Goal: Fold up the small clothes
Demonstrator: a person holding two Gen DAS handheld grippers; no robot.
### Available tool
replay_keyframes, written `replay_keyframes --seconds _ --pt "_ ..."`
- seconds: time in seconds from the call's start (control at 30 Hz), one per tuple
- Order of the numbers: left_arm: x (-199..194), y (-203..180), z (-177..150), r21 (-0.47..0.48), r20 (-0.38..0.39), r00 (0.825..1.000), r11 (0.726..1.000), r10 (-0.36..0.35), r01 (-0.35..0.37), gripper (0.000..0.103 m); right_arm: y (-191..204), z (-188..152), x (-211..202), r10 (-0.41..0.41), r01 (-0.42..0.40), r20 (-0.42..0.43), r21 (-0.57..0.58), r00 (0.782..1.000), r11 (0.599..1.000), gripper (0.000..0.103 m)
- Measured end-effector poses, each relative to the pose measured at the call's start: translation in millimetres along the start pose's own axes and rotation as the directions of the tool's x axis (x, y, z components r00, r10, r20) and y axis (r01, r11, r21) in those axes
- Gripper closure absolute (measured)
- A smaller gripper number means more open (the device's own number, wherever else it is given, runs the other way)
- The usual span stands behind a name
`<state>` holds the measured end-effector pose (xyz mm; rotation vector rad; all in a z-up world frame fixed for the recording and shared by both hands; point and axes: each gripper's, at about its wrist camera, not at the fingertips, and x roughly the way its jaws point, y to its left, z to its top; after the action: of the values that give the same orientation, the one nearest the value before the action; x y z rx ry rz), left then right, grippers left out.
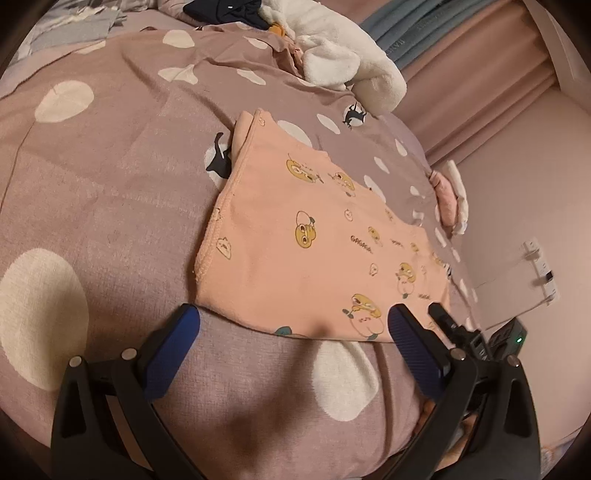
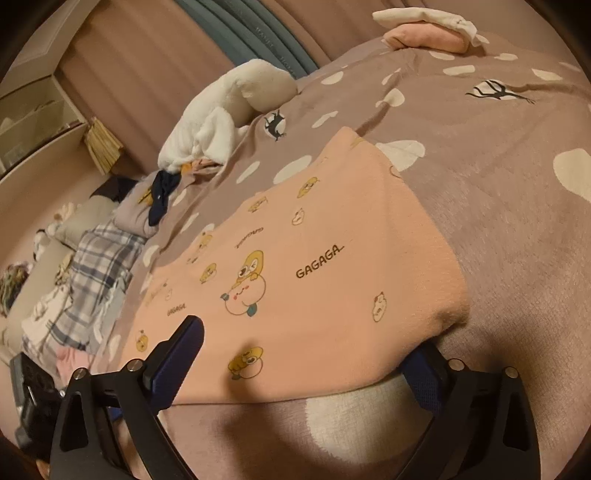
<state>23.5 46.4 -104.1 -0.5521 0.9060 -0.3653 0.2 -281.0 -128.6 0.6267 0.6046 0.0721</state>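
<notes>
A peach garment (image 1: 310, 236) printed with yellow cartoon figures and "GAGAGA" lies folded flat on the mauve polka-dot duvet (image 1: 110, 177). My left gripper (image 1: 291, 325) is open just above its near edge, one blue finger on each side, holding nothing. In the right wrist view the same garment (image 2: 332, 251) fills the middle. My right gripper (image 2: 306, 350) is open at its near edge; the left fingertip lies over the cloth and the right fingertip is tucked under the garment's corner.
A white plush throw (image 1: 343, 62) and dark clothes (image 1: 225, 11) lie at the duvet's far side. A folded pink and white pile (image 2: 428, 29) sits near the bed edge. Plaid fabric (image 2: 96, 266) and a wall-side shelf (image 2: 33, 110) are at left. The duvet (image 2: 517, 229) surrounds the garment.
</notes>
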Motion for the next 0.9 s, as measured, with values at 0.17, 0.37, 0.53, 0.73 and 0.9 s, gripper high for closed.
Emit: replay_keyframes --seconds 0.17,0.37,0.53,0.73,0.9 --pt "5 0 1 0.007 -0.003 1.000 1.000 0.010 -0.010 0.001 -13 -1 -4 -0.028 0.025 0.037 0.070 0.999 0.997 0.043" --pt "8 2 0 0.005 0.000 1.000 1.000 0.014 -0.014 0.001 -43 -1 -4 0.024 -0.033 0.039 0.240 0.999 0.970 0.092" --pt "14 -7 -4 0.072 0.005 0.998 0.995 0.067 -0.067 0.001 -38 -2 -2 0.003 -0.009 0.031 0.218 1.000 0.976 0.096" --pt "14 -4 -5 0.045 0.037 0.997 0.997 0.066 -0.068 0.001 -35 -2 -1 0.014 -0.022 0.034 0.229 0.999 0.973 0.097" --pt "13 -3 -4 0.053 0.024 0.998 0.997 0.052 -0.053 0.000 -35 -2 -1 0.015 -0.023 0.035 0.228 0.999 0.973 0.097"
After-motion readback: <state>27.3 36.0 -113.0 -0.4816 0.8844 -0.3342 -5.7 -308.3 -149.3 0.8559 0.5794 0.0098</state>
